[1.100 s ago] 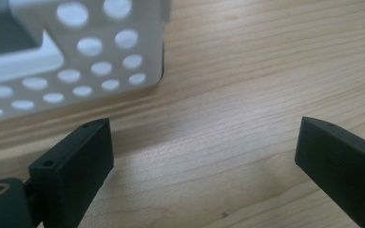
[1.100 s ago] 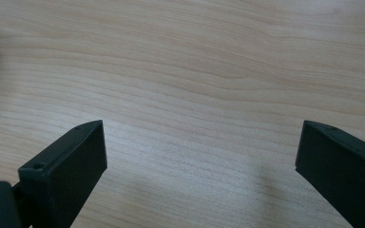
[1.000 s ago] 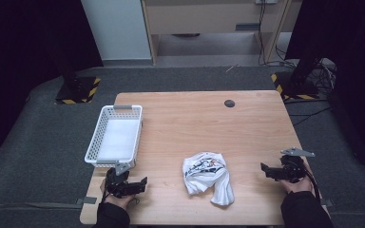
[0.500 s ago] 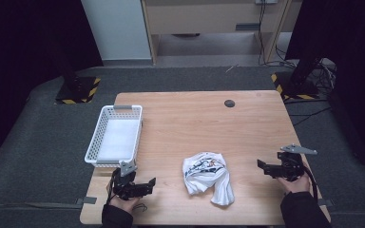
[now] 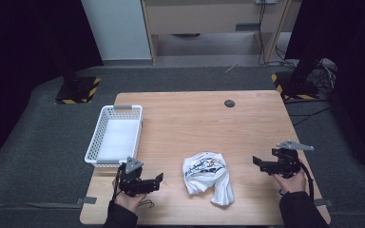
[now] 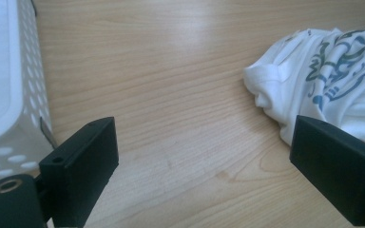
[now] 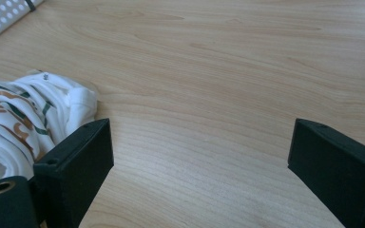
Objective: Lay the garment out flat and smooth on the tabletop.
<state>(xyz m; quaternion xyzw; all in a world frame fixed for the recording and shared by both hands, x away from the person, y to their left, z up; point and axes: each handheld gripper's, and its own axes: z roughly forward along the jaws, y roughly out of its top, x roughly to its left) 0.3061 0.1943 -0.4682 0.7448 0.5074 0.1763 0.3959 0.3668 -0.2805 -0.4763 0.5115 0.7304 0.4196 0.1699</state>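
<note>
One white plastic basket (image 5: 115, 137) stands at the left of the worktop (image 5: 247, 123) in the high view, its perforated wall also filling the left edge of the left gripper view, and it looks empty apart from a pale liner on its floor. Just below it in the frame, at lower left, the left gripper (image 5: 145, 183) is held low over the wood with its jaws spread wide and nothing between them. One crumpled white T-shirt (image 5: 206, 175) with a green and orange print lies in the lower middle of the high view, between the two grippers and touching neither; a tail of cloth trails from it toward the bottom edge. In the left gripper view the shirt (image 6: 330, 80) sits at the upper right, partly behind the right-hand jaw; in the right gripper view it (image 7: 26, 123) sits at the left, behind the left-hand jaw. I judge it light, soft and limp: it will sag and unfold when lifted, so a pinch on a thick fold or bunched ridge near the heap's top should hold better than a single loose layer, and the hanging tail may drag. It is neither slippery nor fragile. At lower right the right gripper (image 5: 266, 165) is likewise released, jaws wide apart over bare wood. One small dark round fitting (image 5: 229, 103) sits near the far edge of the worktop, well apart from everything else. Counted: one basket, one shirt, two grippers.
</note>
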